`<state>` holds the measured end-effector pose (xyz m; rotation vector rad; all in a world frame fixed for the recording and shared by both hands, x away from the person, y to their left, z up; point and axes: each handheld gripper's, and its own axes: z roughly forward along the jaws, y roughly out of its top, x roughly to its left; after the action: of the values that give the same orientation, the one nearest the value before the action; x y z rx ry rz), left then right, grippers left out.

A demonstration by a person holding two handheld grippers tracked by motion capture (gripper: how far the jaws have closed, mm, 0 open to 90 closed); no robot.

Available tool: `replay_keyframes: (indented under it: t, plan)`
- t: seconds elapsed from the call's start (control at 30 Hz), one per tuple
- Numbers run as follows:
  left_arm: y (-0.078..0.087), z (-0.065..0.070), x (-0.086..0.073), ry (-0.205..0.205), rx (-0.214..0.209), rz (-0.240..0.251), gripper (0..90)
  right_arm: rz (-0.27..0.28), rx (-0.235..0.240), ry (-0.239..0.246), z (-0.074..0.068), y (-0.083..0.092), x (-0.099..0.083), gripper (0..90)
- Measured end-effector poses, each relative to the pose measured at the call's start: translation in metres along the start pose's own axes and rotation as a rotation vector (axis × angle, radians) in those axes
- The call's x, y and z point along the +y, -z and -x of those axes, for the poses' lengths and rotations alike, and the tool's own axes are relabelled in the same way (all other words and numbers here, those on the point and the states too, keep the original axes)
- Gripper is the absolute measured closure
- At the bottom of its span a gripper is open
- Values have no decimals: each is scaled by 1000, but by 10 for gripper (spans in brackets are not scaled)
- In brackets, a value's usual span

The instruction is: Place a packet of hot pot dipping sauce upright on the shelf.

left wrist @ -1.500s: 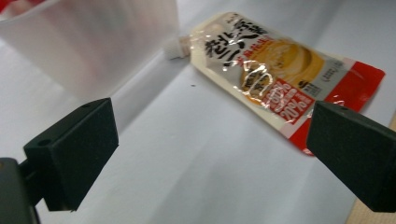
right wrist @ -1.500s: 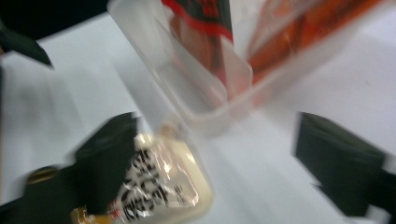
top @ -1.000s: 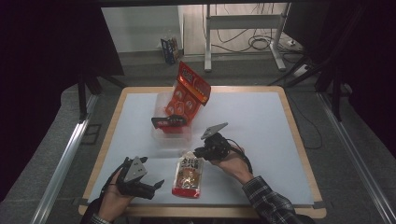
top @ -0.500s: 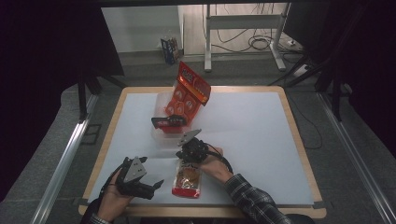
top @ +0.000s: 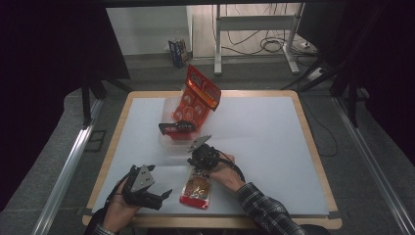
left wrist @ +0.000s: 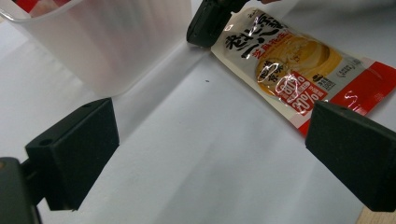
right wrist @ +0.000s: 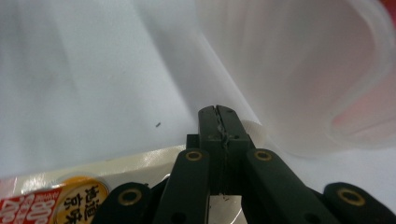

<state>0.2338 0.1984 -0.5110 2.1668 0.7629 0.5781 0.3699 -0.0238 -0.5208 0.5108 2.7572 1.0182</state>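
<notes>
A food pouch point(top: 197, 188) with an orange and red print lies flat near the table's front edge; it also shows in the left gripper view point(left wrist: 289, 60) and the right gripper view point(right wrist: 60, 196). My right gripper point(top: 197, 164) is at the pouch's top edge, its jaws point(right wrist: 218, 112) pressed together on that pale edge. In the left gripper view the right gripper's black tip point(left wrist: 205, 23) sits on the pouch's top corner. My left gripper point(top: 159, 182) rests at the front left, open point(left wrist: 210, 154), with only bare table between its pads, a little left of the pouch.
A clear plastic container point(top: 178, 139) stands just beyond the pouch, its wall close to both grippers point(left wrist: 116, 42) point(right wrist: 299, 70). Red snack packs point(top: 198, 98) stick up out of it. A black object point(top: 177, 128) lies across its rim. The white table point(top: 274, 137) has a wooden edge.
My right gripper has moved left and down onto the pouch's top edge. The left gripper has kept still.
</notes>
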Motion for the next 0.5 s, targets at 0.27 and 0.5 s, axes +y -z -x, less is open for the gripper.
replay_keyframes:
  t: [0.27,0.5]
  plan:
    - [-2,2,1,-11,-5,-8,29,-33,-31,61,-7,-11,1,887]
    - [-2,2,0,-8,-10,-6,29,-29,-38,-26,10,4,-16,888]
